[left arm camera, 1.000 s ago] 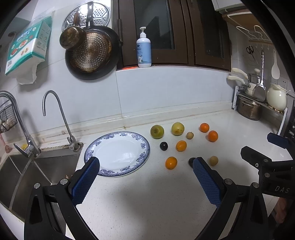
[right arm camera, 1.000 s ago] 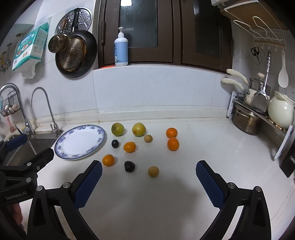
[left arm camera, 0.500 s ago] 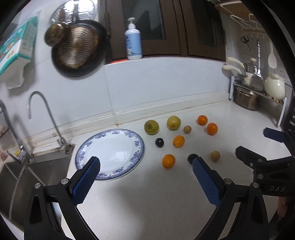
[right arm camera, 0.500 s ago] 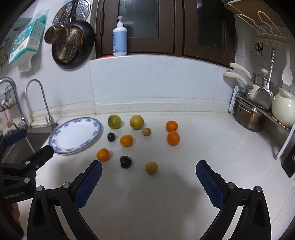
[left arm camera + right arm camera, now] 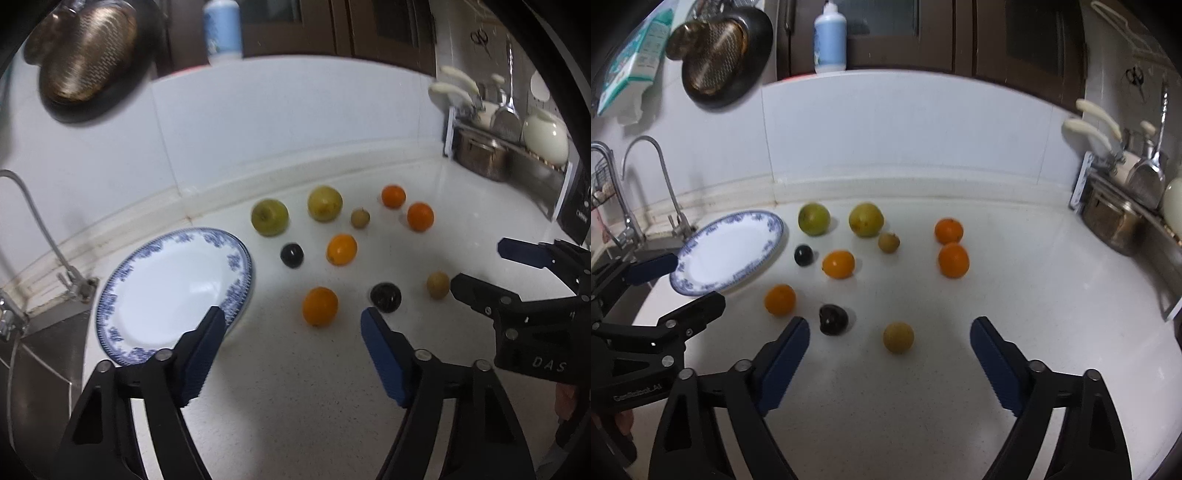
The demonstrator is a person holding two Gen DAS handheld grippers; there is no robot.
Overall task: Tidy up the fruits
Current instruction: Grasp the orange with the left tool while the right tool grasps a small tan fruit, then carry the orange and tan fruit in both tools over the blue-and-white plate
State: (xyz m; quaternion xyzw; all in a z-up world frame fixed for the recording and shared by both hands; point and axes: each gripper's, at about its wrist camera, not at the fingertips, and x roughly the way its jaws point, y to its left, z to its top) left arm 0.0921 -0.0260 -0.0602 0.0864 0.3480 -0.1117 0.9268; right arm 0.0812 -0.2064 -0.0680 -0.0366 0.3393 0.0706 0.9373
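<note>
Several fruits lie loose on the white counter: two green apples [image 5: 269,217] [image 5: 813,219], several oranges [image 5: 320,306] [image 5: 780,299], two dark plums [image 5: 385,297] [image 5: 833,319] and small brown fruits [image 5: 438,284] [image 5: 898,337]. A blue-rimmed white plate [image 5: 122,291] [image 5: 761,254] sits empty to their left. My left gripper [image 5: 293,328] is open, just short of the nearest orange. My right gripper [image 5: 890,338] is open, with a small brown fruit between its fingertips' line. Each gripper shows in the other's view, the right one [image 5: 480,269] and the left one [image 5: 690,278].
A sink [image 5: 33,354] with taps [image 5: 668,184] lies left of the plate. A rack with a steel pot [image 5: 480,155] [image 5: 1112,221] and a white jug [image 5: 546,136] stands at the right. Pans [image 5: 720,59] hang on the tiled wall.
Both grippers have moved forward and lower towards the fruits, which now look larger and nearer. Nothing has been taken hold of.
</note>
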